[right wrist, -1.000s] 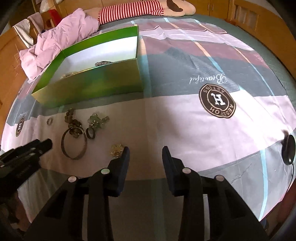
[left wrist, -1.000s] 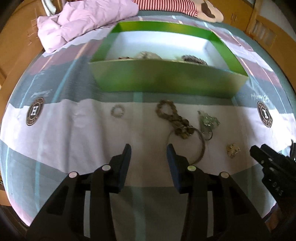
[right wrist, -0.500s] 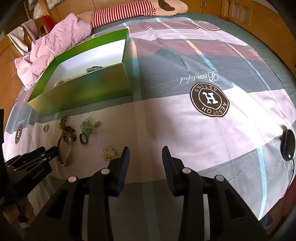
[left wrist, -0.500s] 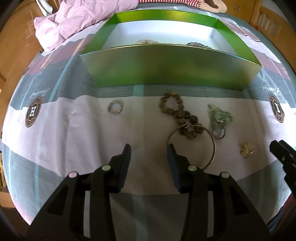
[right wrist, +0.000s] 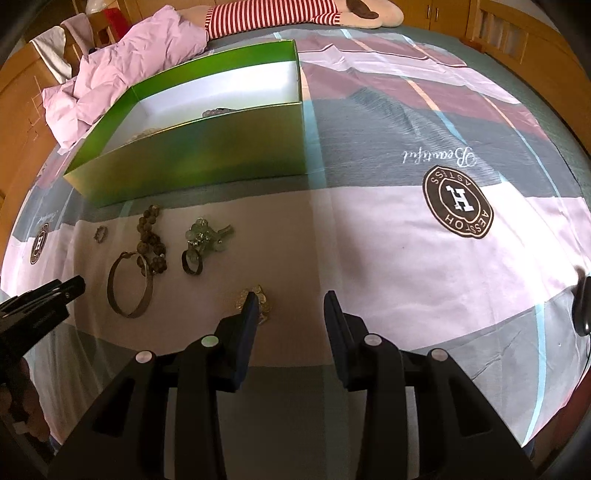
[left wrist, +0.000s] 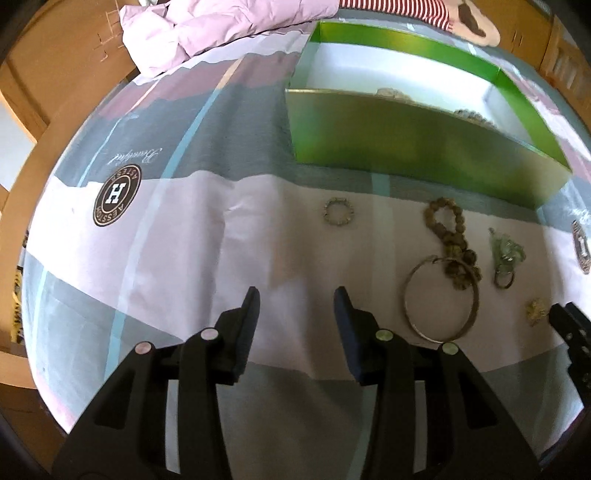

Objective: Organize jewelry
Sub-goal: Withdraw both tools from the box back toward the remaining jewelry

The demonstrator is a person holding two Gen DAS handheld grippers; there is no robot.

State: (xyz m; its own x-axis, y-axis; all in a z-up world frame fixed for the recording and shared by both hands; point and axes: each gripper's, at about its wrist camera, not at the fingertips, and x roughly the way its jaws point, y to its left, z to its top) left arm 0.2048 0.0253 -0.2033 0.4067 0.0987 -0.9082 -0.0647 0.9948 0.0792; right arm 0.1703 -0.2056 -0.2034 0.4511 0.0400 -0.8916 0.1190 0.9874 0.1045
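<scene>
Jewelry lies on the bedsheet in front of a green box (left wrist: pixel 413 147) (right wrist: pixel 192 162): a small silver ring bracelet (left wrist: pixel 338 212) (right wrist: pixel 100 233), a brown bead strand (left wrist: pixel 452 242) (right wrist: pixel 149 240), a metal bangle (left wrist: pixel 439 299) (right wrist: pixel 129 288), a green crystal piece with a ring (left wrist: pixel 504 254) (right wrist: pixel 203 240) and a small gold piece (left wrist: pixel 535 310) (right wrist: pixel 258 295). The box holds a few pieces (left wrist: pixel 391 92). My left gripper (left wrist: pixel 295 306) is open and empty, left of the bangle. My right gripper (right wrist: pixel 290 308) is open and empty, its left finger beside the gold piece.
A crumpled pink quilt (left wrist: pixel 221 26) (right wrist: pixel 122 77) lies behind the box on the left. A striped plush toy (right wrist: pixel 295 14) lies at the far edge. A dark round object (right wrist: pixel 583 310) sits at the bed's right edge. Wooden furniture surrounds the bed.
My left gripper has swung to the left, so the jewelry now sits to its right. My right gripper has moved closer to the gold piece. Both stay open.
</scene>
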